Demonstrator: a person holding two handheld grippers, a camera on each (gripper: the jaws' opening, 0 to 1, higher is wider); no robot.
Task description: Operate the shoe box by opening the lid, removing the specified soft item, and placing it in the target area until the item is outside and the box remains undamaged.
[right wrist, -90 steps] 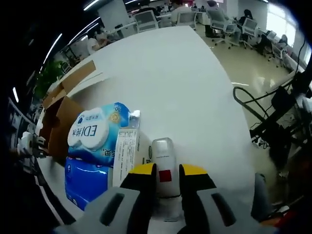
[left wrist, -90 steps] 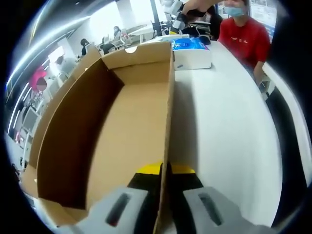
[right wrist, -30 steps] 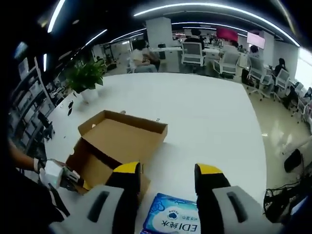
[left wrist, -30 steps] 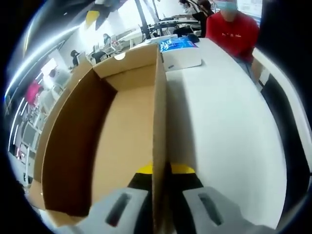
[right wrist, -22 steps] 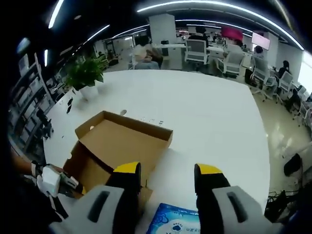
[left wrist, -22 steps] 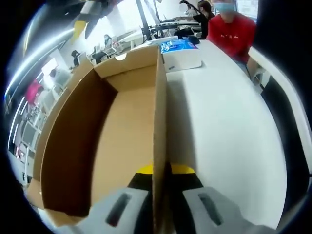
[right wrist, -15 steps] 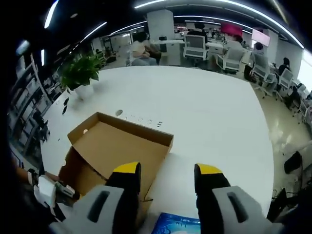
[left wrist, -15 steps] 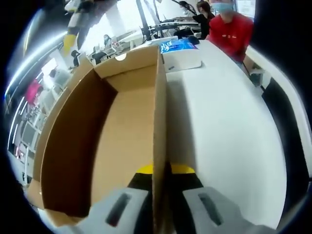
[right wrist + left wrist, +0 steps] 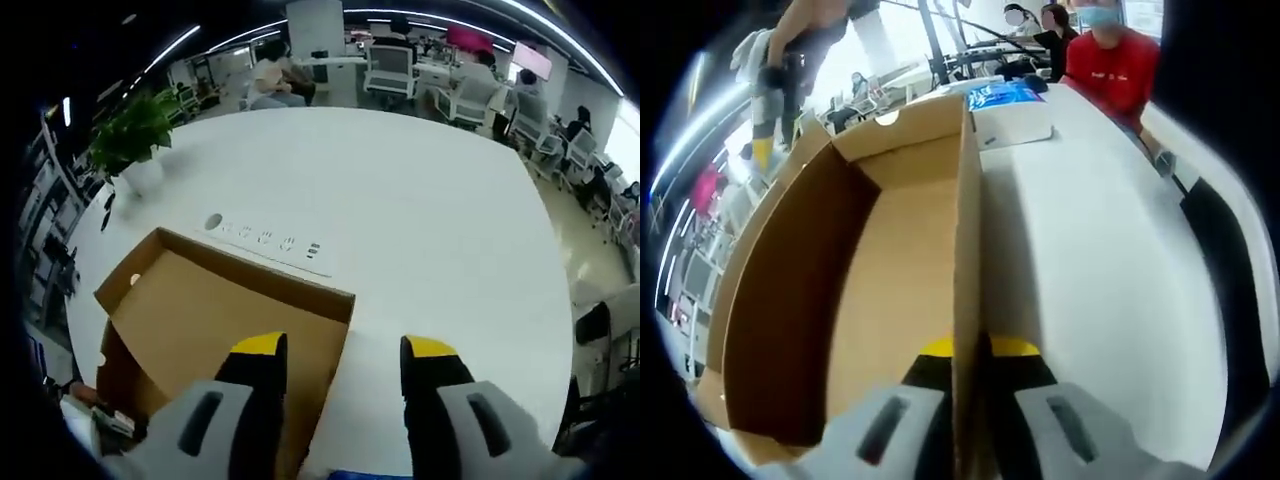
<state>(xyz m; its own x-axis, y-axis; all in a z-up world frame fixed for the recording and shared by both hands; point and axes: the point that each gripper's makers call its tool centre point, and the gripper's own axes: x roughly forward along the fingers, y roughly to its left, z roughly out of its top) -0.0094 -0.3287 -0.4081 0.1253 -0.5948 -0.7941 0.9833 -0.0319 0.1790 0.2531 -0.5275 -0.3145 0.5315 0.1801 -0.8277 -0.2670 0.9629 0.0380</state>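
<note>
Gripping the box wall point(image 9: 964, 250), left hand-held gripper point(image 9: 977, 352); plant point(image 9: 125, 140) opposite.

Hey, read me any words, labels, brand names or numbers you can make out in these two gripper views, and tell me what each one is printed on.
No text can be read.
Blue pack at the table's far end in the left gripper view: it has white print, too small and blurred to read.
Cardboard box, gripped on one wall by the left gripper: plain brown, no print visible.
White power strip beyond the box in the right gripper view: no readable marking.
</note>
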